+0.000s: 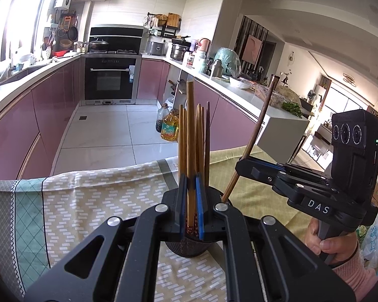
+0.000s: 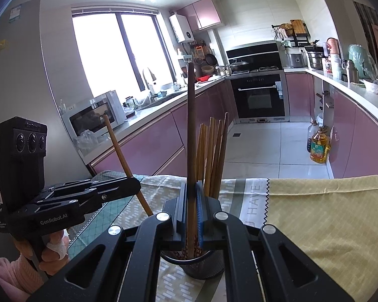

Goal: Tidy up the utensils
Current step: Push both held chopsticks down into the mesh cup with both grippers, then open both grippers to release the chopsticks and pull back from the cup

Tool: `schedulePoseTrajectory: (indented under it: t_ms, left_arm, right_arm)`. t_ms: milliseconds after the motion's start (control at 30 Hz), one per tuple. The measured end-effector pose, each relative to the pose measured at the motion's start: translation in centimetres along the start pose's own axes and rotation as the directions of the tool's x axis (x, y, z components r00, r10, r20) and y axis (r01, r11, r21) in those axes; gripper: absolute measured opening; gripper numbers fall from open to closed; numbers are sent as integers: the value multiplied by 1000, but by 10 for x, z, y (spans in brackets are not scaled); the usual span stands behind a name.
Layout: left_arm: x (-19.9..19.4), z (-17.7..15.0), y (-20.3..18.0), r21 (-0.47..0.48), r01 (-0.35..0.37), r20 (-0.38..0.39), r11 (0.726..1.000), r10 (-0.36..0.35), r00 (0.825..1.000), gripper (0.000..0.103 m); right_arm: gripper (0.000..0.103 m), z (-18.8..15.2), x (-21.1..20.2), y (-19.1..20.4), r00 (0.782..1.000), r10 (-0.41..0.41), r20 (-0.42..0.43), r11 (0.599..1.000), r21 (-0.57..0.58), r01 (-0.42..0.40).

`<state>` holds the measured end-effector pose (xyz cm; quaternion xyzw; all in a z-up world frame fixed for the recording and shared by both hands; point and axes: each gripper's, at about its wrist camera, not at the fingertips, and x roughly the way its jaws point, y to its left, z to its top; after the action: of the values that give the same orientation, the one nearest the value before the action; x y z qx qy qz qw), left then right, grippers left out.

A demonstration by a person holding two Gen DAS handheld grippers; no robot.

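Left tool [image 1: 191, 201] is clamped on a light chopstick [image 1: 190, 136] and right tool [image 2: 192, 209] on a dark chopstick [image 2: 191, 125] — both sticks upright, lower ends in the mesh holder [image 2: 204, 268] w/ other chopsticks [image 2: 214, 156]. Holder stands on the table's patterned cloth [image 1: 93, 201] — tools side by side over it.

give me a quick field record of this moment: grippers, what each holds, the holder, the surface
left gripper: shut on light wooden chopstick, held upright, lower end in the holder
right gripper: shut on dark wooden chopstick, held upright, lower end in the holder
holder: black mesh cup with more chopsticks standing in it
surface: patterned tablecloth with a yellow cloth beside it
setting: kitchen, oven beyond
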<state>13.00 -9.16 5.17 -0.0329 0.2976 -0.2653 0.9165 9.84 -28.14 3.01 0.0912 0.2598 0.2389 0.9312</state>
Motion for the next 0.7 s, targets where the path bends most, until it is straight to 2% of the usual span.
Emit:
schedulePoseTrajectory:
  t_ms: [700]
  left_arm:
    - [27, -3, 6, 5, -3, -31, 1000, 3, 1000, 7]
  right_arm:
    - [6, -6, 13, -9, 999, 2, -32, 1000, 25, -1]
